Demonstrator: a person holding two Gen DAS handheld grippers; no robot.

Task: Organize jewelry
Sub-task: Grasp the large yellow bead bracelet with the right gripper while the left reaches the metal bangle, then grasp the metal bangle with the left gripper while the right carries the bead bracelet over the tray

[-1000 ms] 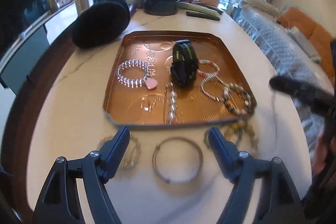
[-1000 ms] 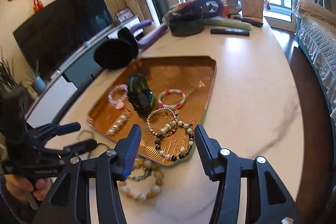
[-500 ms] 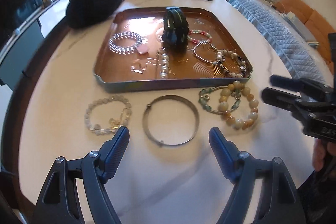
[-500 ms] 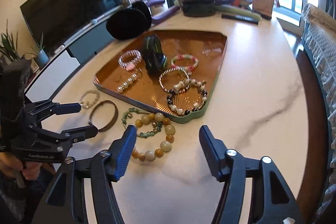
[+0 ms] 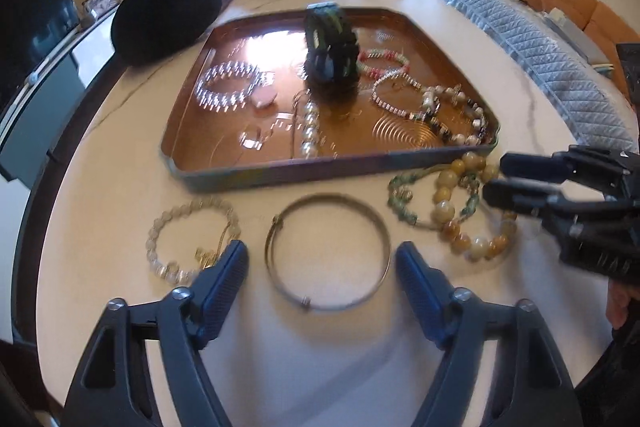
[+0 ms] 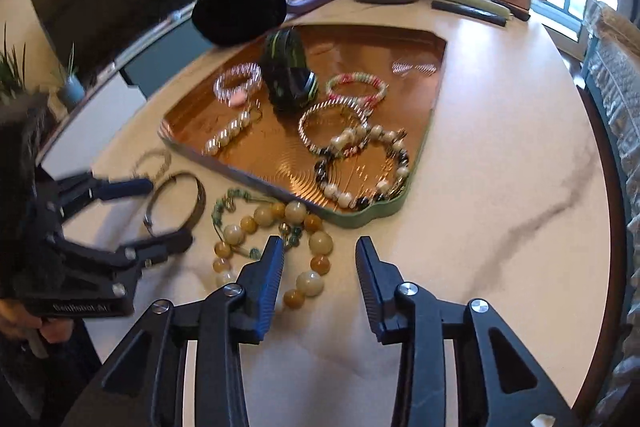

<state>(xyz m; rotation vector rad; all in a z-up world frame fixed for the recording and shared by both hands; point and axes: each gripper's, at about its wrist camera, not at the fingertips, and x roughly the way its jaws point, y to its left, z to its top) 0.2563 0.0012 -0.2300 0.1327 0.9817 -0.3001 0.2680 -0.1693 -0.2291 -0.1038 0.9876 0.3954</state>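
- A blurred white brand mark, roughly "GenRobot.AI", is printed on the left tool (image 6: 146, 215) body, at eight o'clock in the right wrist view.
- Nothing else can be read.

A pale, marble-veined table (image 6: 500, 163) with a dark rim carries it all. A copper tray (image 5: 280, 175) sits mid-table. Just in front of its near wall, three pieces lie flat on the bare top: a pale beaded bracelet (image 5: 160, 227) at one end, a metal bangle (image 5: 328, 259) in the middle, and a big yellow-bead bracelet (image 6: 320, 241) tangled with a green bead strand (image 6: 218, 211) at the other. Beyond the tray rest a black furry item (image 5: 164, 11) and some blurred clutter by the window.
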